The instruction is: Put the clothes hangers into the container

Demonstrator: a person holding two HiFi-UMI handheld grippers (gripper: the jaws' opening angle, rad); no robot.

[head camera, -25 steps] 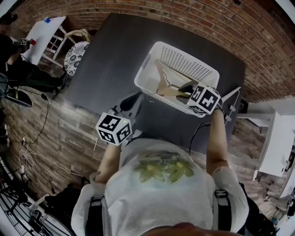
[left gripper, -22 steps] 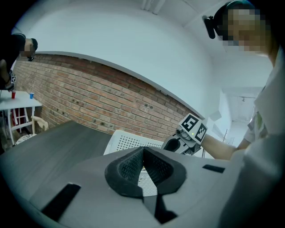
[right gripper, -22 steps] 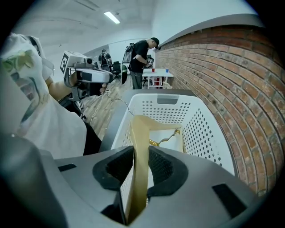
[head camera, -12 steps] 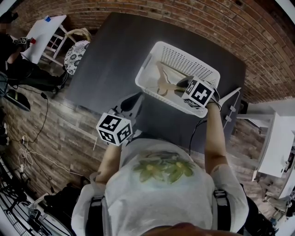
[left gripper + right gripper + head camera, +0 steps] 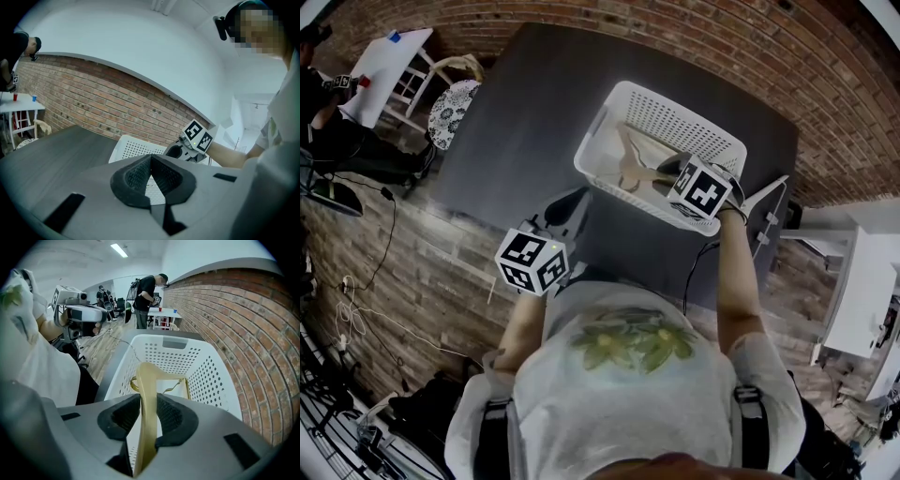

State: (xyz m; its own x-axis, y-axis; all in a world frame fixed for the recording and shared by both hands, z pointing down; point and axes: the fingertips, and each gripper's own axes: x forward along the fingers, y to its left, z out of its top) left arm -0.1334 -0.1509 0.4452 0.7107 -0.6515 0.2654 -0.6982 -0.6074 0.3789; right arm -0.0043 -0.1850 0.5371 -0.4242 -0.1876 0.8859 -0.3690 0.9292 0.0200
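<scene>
A white perforated basket (image 5: 675, 98) stands on the dark table (image 5: 525, 112). My right gripper (image 5: 671, 174) hangs over the basket's near right corner, shut on a pale wooden hanger (image 5: 630, 167). In the right gripper view the hanger (image 5: 149, 380) runs from between the pads (image 5: 127, 414) down into the basket (image 5: 178, 341); its wire hook shows at the far end. My left gripper (image 5: 562, 212) stays at the table's near edge, close to my body. Its jaws (image 5: 151, 173) are shut with nothing in them, pointing at the basket (image 5: 131, 147).
A brick wall (image 5: 750, 37) runs behind the table. At the far left are a small white table (image 5: 389, 66), a chair (image 5: 455, 108) and a person. Cables (image 5: 356, 309) lie on the wooden floor. White furniture (image 5: 862, 281) stands at the right.
My right gripper has moved a little up and left, further over the basket, with the hanger still in it. The left gripper has not moved.
</scene>
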